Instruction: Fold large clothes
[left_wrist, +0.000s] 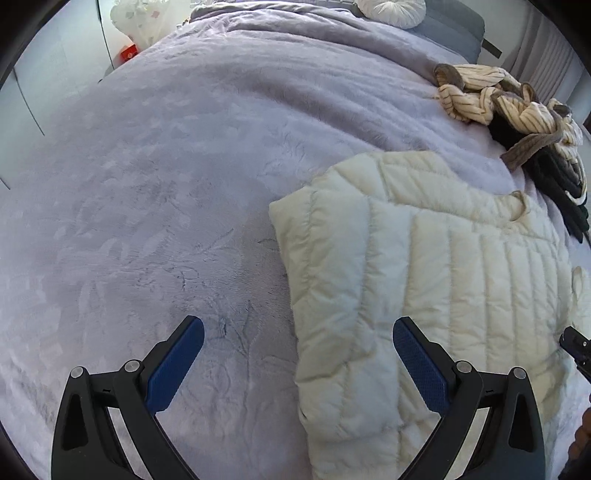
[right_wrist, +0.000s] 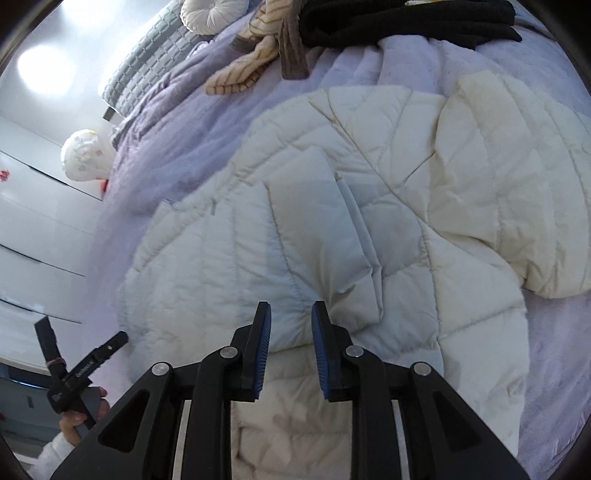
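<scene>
Claws two: left claw (left_wrist: 298, 326) spread wide, right claw (right_wrist: 291, 314) narrowly parted above one quilted jacket (right_wrist: 332, 206).

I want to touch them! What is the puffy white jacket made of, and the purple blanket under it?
The puffy white jacket looks like thin, smooth shell fabric, probably nylon or polyester, over soft filling: stitched lines split it into plump, faintly shiny sections. The purple blanket looks like plush fleece: fuzzy, matte, with a leafy pattern pressed into the nap.
</scene>
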